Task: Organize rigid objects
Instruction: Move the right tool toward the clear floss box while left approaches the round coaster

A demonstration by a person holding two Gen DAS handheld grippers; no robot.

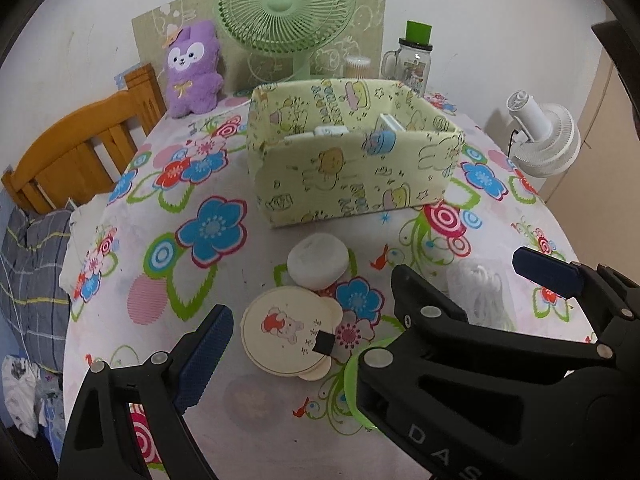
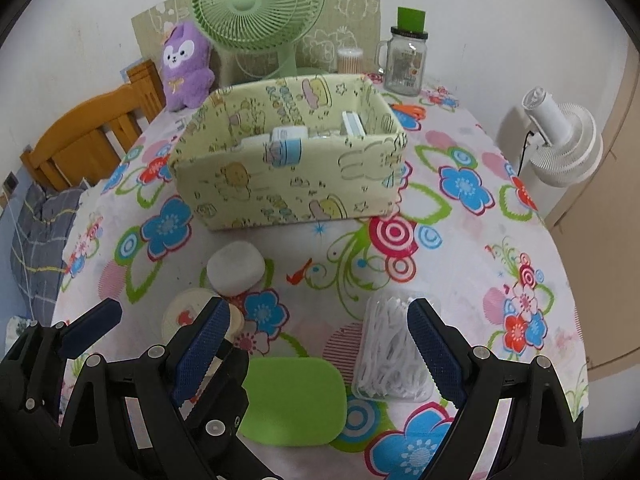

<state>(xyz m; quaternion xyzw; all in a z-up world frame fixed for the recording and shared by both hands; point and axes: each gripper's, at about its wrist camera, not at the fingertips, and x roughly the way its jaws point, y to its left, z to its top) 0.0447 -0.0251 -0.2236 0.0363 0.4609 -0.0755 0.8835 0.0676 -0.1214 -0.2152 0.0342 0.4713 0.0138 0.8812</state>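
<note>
— Left gripper (image 1: pixel 308 332), how does it stand?
— Spread wide, nothing between its fingers. It hangs over the round cream case (image 1: pixel 290 330) with the bear print, which lies flat on the flowered tablecloth (image 1: pixel 132 216).

— And the right gripper (image 2: pixel 314 344)?
— Also wide apart and empty (its blue pads touch nothing). Below it lie the green lid (image 2: pixel 294 400) and, just beside that, the clear box of white floss picks (image 2: pixel 394 352); the right-hand finger stands in front of that box's edge.

— Where do the other things sit?
— A white round puff case (image 2: pixel 236 266) rests just behind the cream case, touching or overlapping it; which one cannot be told. Farther back stands the pale yellow printed storage box (image 2: pixel 288 184), open at the top, with some white items already inside. Behind it, by the wall, are a green fan (image 2: pixel 256 4), a purple plush (image 2: pixel 186 66) and a glass mug jar (image 2: pixel 404 60).
</note>
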